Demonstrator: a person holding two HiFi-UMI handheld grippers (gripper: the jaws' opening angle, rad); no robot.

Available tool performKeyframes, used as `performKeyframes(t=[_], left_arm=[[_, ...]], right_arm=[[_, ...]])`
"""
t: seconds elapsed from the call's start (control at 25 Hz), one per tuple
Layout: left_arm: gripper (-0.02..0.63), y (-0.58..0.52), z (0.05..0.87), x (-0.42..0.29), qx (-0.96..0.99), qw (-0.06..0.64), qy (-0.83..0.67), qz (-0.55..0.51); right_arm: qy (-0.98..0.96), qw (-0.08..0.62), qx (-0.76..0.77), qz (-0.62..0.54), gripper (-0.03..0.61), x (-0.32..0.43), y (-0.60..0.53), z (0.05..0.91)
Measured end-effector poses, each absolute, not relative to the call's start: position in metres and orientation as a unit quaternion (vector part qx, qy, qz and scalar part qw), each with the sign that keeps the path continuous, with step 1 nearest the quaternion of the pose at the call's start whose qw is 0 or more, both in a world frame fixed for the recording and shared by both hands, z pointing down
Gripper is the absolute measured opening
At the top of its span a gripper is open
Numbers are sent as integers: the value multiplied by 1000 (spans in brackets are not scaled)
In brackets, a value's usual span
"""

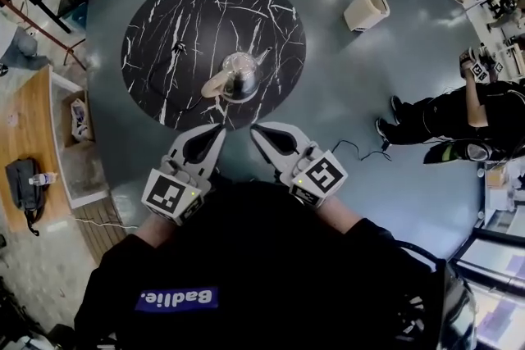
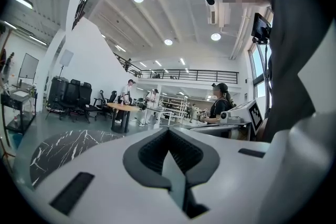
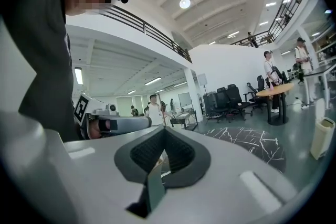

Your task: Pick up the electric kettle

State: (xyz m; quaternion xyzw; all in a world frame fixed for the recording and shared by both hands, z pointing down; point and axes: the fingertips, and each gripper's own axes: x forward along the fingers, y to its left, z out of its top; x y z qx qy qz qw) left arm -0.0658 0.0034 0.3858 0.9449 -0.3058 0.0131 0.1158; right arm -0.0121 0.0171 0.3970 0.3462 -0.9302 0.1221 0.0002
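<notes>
A shiny steel electric kettle (image 1: 241,76) with a pale handle and a spout stands on the round black marble table (image 1: 164,29), near its front edge. My left gripper (image 1: 220,129) hangs shut just off the table's near rim, below and left of the kettle. Beside it my right gripper (image 1: 254,128) is shut too, its tips below the kettle. Both are empty and apart from the kettle. In the left gripper view the closed jaws fill the bottom and the marble top (image 2: 63,147) shows at left. The right gripper view shows the table (image 3: 247,141) at right; the kettle is in neither.
A black cord runs from the kettle across the table. A white bin (image 1: 366,9) stands on the floor beyond the table to the right. A person in black (image 1: 459,115) crouches at far right. A wooden desk (image 1: 25,135) with a bag lies at left.
</notes>
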Motion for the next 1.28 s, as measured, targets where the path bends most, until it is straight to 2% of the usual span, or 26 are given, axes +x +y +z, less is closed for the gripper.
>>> performKeyframes(t=[0.6, 1.28], left_arm=[[-8, -72, 396, -102, 947, 130, -295, 3], [-8, -105, 425, -79, 904, 118, -407, 53]], right_arm=[[-913, 10, 388, 127, -6, -37, -52, 399], [-926, 8, 345, 155, -6, 34, -95, 418]])
